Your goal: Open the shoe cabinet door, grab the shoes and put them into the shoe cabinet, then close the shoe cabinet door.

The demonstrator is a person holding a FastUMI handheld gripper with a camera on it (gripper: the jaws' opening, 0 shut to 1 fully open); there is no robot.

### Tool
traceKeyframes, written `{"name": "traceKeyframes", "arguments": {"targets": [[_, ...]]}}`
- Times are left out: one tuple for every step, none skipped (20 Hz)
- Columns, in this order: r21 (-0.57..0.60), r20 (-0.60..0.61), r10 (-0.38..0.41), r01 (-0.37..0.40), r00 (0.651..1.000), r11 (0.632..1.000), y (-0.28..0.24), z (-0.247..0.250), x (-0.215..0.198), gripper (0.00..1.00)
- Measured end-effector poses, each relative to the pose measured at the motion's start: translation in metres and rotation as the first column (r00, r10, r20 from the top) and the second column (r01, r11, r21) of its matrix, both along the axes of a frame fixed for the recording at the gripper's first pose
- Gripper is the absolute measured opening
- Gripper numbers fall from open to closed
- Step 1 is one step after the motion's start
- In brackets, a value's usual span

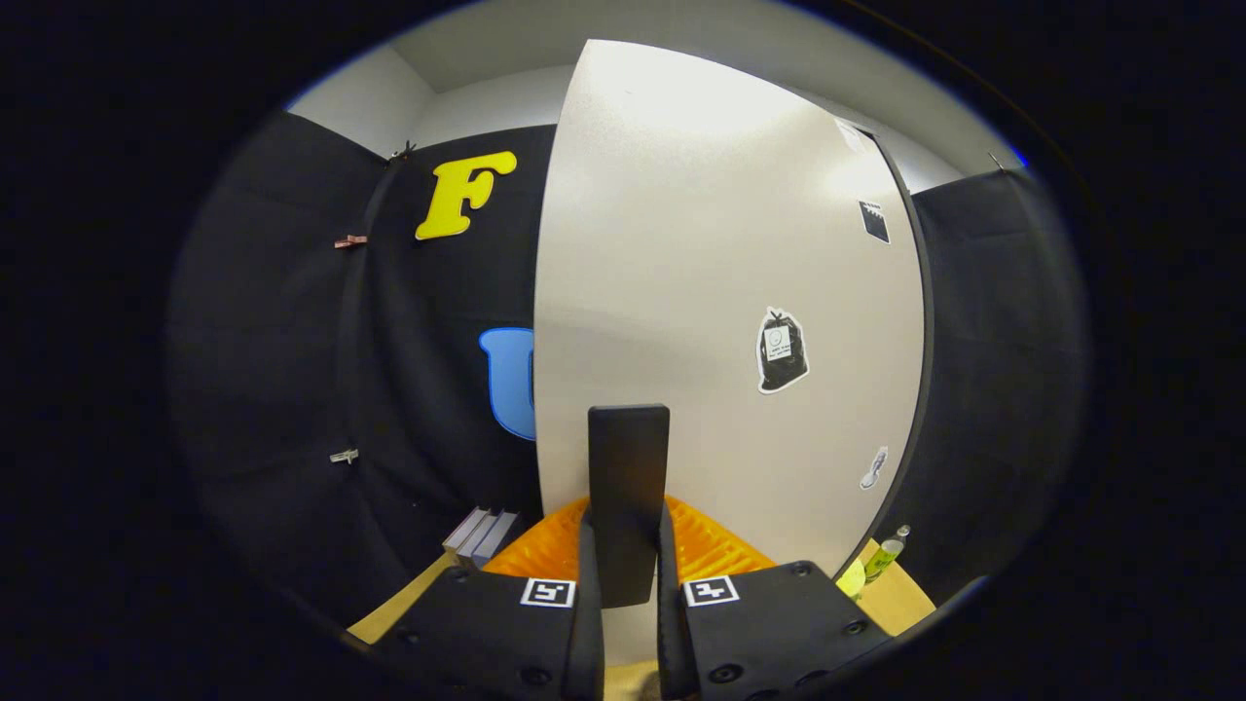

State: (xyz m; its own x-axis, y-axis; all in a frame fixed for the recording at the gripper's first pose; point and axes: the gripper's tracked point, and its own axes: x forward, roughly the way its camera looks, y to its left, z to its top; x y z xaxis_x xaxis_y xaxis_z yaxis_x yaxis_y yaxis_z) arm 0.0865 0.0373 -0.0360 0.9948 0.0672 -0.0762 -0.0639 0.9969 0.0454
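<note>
Cabinet door (720, 292) handle (628, 487) sits clamped between gripper (628, 584) fingers.

Pale off-white speckled cabinet door (701, 292), plain finish. Flat black rectangular door handle (628, 497) between the gripper (628, 623) fingers, both pressing on it. Black-and-white bag-shaped sticker (782, 350) on the door. Orange ribbed plastic piece (715, 545) beyond the fingers. Tan wooden surface (900, 599). Yellow-green bottle (884, 555).

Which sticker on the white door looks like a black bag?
The middle sticker on the door, right of the handle the gripper pinches. The top one is a small black patch; the bottom one is pale.
</note>
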Motion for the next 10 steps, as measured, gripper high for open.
{"name": "traceKeyframes", "arguments": {"targets": [[0.005, -0.001, 0.01, -0.01, 1.0, 1.0, -0.002, 0.002, -0.006, 0.26], [0.007, 0.001, 0.02, -0.02, 1.0, 1.0, -0.004, 0.004, -0.013, 0.26], [0.008, 0.0, 0.03, -0.03, 1.0, 1.0, -0.006, 0.006, -0.02, 0.26], [0.009, -0.002, 0.042, -0.042, 0.999, 0.999, -0.008, 0.008, -0.026, 0.25], [0.01, -0.005, 0.055, -0.055, 0.998, 0.998, -0.011, 0.007, -0.032, 0.25], [0.013, -0.005, 0.068, -0.068, 0.998, 0.998, -0.015, 0.008, -0.037, 0.26], [0.016, -0.004, 0.079, -0.079, 0.997, 0.997, -0.019, 0.009, -0.044, 0.26], [0.02, -0.003, 0.087, -0.087, 0.996, 0.996, -0.024, 0.009, -0.049, 0.25], [0.023, -0.001, 0.092, -0.092, 0.996, 0.995, -0.028, 0.01, -0.054, 0.25], [0.023, -0.002, 0.097, -0.097, 0.995, 0.995, -0.033, 0.011, -0.06, 0.25]]}}
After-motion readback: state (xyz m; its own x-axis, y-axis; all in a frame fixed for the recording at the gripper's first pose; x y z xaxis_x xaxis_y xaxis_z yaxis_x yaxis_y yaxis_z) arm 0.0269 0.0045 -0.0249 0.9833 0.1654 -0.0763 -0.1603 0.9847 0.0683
